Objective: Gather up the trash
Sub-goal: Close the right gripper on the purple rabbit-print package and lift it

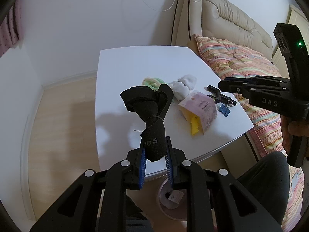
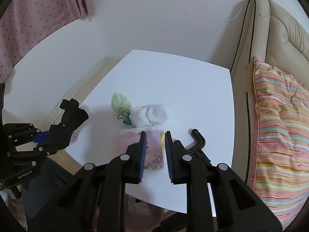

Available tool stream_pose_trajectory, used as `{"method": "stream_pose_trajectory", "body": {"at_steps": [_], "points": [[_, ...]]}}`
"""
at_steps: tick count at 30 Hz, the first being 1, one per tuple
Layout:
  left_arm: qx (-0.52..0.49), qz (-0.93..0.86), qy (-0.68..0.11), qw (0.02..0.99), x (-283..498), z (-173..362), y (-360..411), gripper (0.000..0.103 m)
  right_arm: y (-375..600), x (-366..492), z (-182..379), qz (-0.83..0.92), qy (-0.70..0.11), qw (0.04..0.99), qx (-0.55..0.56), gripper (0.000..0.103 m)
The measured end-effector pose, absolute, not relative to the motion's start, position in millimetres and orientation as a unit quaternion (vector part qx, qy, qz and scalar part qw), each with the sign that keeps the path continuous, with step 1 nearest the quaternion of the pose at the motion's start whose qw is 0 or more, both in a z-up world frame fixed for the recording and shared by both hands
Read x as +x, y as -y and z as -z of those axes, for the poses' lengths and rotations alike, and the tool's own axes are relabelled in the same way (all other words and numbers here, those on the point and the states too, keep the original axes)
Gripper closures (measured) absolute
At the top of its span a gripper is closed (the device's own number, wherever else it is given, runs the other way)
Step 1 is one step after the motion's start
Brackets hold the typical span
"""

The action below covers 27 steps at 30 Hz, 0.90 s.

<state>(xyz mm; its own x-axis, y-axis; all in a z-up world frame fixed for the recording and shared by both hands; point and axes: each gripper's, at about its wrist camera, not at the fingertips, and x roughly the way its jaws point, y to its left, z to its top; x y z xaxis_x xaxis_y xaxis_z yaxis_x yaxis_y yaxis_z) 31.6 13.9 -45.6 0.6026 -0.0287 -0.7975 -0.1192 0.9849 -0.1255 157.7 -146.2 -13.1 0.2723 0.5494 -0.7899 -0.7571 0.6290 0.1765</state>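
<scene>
Left gripper: clamped on black tied sock bundle; soft, light, floppy, hold near knot. Right gripper: jaws narrowly apart, empty.

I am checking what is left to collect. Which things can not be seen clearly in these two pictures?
- Left wrist view: the pink bin under the table is mostly covered by the left gripper and the table edge.
- Left wrist view: the print on the pink bag is too small to read.
- Right wrist view: the right gripper covers part of the pink bag and the lower end of the black hooked tool.
</scene>
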Motion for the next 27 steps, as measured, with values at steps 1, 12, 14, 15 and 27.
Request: {"method": "stream_pose_trajectory", "body": {"at_steps": [1, 12, 14, 15, 27], "points": [[-0.083, -0.026, -0.445, 0.891, 31.4, 45.4, -13.9, 0.085, 146.7, 158.0, 12.7, -0.414, -0.438, 0.789, -0.118, 0.088], [-0.085, -0.025, -0.445, 0.891, 31.4, 45.4, -14.6, 0.085, 150.6, 156.4, 19.7, -0.418, -0.441, 0.784, -0.130, 0.014], [-0.087, -0.025, -0.446, 0.890, 31.4, 46.5, -15.2, 0.085, 147.4, 153.6, 21.2, -0.422, -0.441, 0.779, -0.142, 0.008], [-0.088, -0.025, -0.447, 0.890, 31.6, 46.5, -15.6, 0.085, 144.2, 152.9, 24.1, -0.421, -0.447, 0.775, -0.150, 0.005], [-0.095, -0.030, -0.449, 0.888, 28.7, 47.2, -22.4, 0.084, 113.9, 141.6, 49.6, -0.430, -0.465, 0.748, -0.200, 0.005]]}}
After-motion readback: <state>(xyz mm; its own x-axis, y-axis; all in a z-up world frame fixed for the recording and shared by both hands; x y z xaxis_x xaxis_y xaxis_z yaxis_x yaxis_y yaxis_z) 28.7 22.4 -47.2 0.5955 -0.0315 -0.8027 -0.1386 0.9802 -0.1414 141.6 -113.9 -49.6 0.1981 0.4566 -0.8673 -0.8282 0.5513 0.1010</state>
